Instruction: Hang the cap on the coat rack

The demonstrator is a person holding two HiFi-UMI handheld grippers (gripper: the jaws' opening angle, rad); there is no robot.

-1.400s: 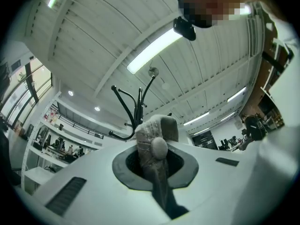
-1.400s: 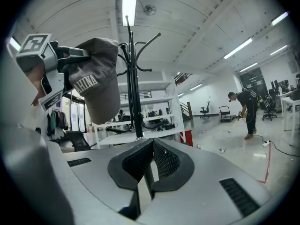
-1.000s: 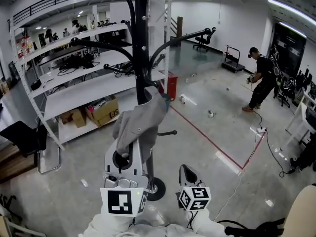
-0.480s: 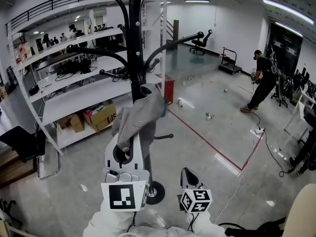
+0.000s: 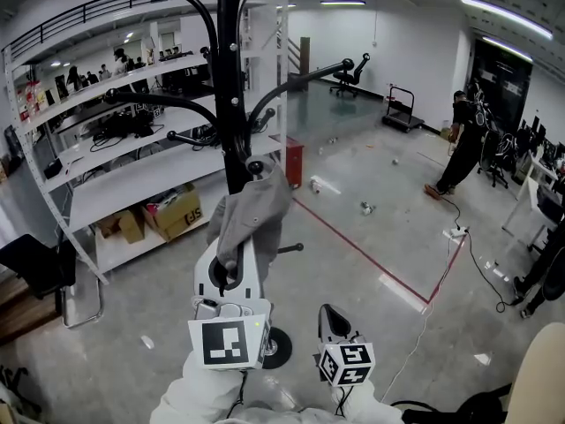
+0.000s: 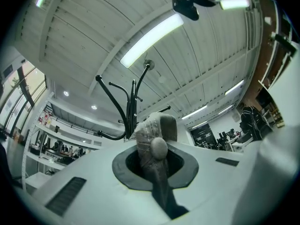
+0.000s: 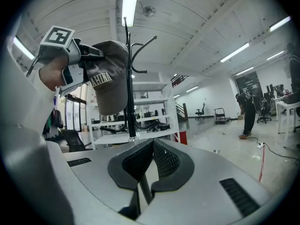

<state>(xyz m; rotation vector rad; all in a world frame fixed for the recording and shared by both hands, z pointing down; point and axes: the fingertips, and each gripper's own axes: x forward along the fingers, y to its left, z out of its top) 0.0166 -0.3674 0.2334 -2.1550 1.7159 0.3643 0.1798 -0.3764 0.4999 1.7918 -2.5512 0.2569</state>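
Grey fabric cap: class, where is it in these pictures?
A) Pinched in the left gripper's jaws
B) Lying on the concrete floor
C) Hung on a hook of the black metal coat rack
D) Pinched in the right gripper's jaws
A: the left gripper view shows the grey fabric cap pinched between the shut jaws of the left gripper, held up close to the black metal coat rack.

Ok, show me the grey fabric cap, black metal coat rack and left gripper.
Grey fabric cap (image 5: 254, 208): head view, on its crown.
Black metal coat rack (image 5: 232, 87): head view, on the upright pole.
Left gripper (image 6: 157, 165): left gripper view, between the jaws, shut on the cap.
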